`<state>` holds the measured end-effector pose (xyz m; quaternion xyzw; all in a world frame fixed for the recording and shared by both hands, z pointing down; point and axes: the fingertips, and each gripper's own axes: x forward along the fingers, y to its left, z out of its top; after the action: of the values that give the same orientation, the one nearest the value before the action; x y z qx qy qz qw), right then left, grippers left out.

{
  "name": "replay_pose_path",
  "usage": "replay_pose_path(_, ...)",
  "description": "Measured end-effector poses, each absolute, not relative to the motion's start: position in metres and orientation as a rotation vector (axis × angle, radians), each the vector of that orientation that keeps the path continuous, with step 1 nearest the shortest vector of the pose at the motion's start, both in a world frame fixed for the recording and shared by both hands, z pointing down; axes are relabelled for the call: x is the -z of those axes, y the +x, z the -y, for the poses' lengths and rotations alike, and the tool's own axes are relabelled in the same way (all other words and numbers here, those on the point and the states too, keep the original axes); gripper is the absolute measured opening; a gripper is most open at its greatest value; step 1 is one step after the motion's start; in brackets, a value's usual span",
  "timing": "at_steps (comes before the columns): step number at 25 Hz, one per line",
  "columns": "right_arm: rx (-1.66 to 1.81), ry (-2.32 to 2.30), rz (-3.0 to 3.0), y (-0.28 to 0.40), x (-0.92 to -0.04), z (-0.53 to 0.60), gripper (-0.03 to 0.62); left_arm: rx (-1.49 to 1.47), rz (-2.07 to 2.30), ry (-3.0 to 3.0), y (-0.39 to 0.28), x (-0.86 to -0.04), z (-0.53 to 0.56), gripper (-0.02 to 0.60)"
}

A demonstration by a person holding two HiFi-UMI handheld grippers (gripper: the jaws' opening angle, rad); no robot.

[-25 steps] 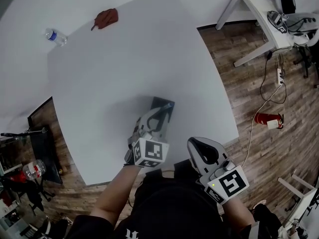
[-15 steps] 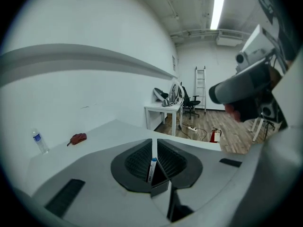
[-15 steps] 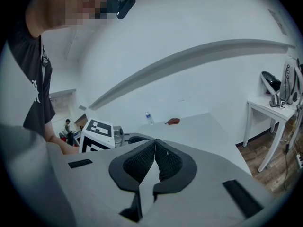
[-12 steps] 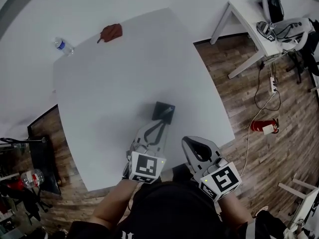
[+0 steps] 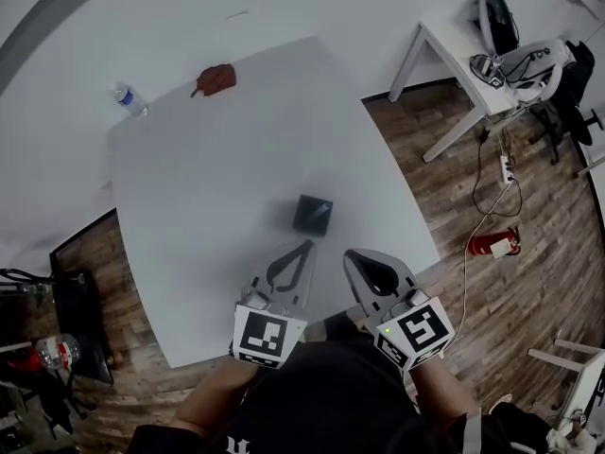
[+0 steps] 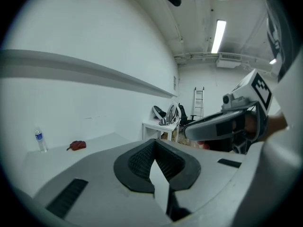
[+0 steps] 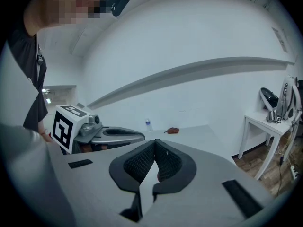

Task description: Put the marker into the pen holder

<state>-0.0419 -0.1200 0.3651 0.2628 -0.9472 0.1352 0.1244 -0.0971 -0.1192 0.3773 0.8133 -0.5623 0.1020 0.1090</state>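
The black square pen holder (image 5: 312, 215) stands on the white table (image 5: 208, 178), a thin pale stick that looks like the marker slanting inside it. My left gripper (image 5: 302, 248) hovers just short of the holder on the near side, shut with nothing between its fingers. My right gripper (image 5: 352, 255) is beside it to the right, also shut and empty. In the left gripper view the jaws (image 6: 154, 146) meet at the tips, and the right gripper (image 6: 221, 125) shows alongside. The right gripper view shows its own closed tips (image 7: 155, 148) and the left gripper (image 7: 111, 135). Both gripper views hide the holder.
A water bottle (image 5: 129, 100) and a red-brown cloth (image 5: 216, 78) lie at the table's far edge. To the right, on the wooden floor, stand a white side table (image 5: 468, 69) with gear, a cable and a red fire extinguisher (image 5: 492, 242).
My left gripper has drawn back from the pen holder toward the person and now sits clear of it. The right gripper has shifted only slightly.
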Motion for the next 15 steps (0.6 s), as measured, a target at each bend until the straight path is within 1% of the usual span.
replay_pose_path(15,-0.345,0.786,2.757,-0.043,-0.353,0.11,0.014,-0.242,1.723,2.374,-0.107,-0.356,0.094,0.006)
